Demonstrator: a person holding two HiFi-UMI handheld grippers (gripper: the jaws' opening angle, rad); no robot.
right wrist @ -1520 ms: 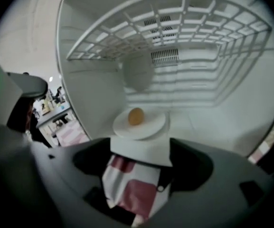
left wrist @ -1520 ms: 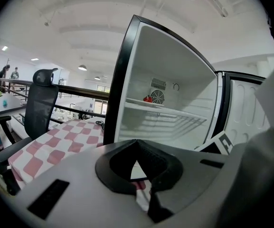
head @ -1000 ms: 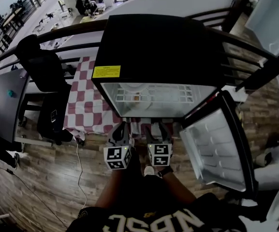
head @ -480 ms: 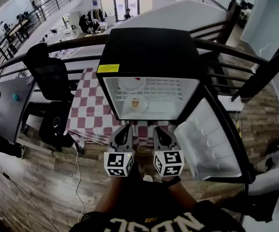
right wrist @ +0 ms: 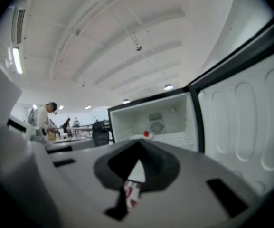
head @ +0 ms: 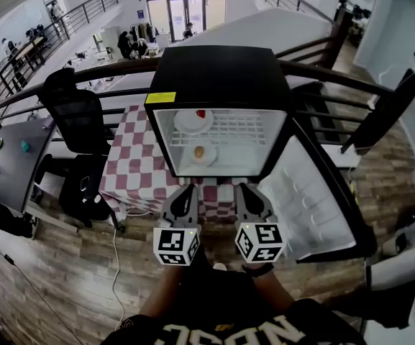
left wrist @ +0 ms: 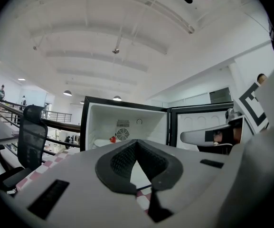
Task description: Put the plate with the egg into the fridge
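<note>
Nearest, the person holds the 2 grippers side by side, both aimed at the open fridge (head: 221, 63). The left gripper (head: 184, 191) has its jaws together with nothing between them, as the left gripper view shows. The right gripper (head: 245, 190) is closed the same way, its pads meeting at the tip and empty. Both stop just short of the fridge's near edge, touching nothing.

Just beyond their tips, the plate (head: 211, 157) with the egg (head: 199, 151) lies inside the fridge on its floor, left of the middle. It sits ahead of the left gripper and slightly to its right, clear of both grippers.

Farther in, on the wire shelf (head: 243, 129), rests a 2nd plate (head: 190, 123) carrying a small red thing (head: 201, 113). In the gripper views that red thing shows just above the closed jaw tips.

The fridge door (head: 315, 200) stands swung out to the right, near the right gripper. A red-and-white checked cloth (head: 131, 157) shows left of the fridge and under its near edge. A black chair (head: 74, 110) stands farther left, in front of a railing (head: 113, 69).
</note>
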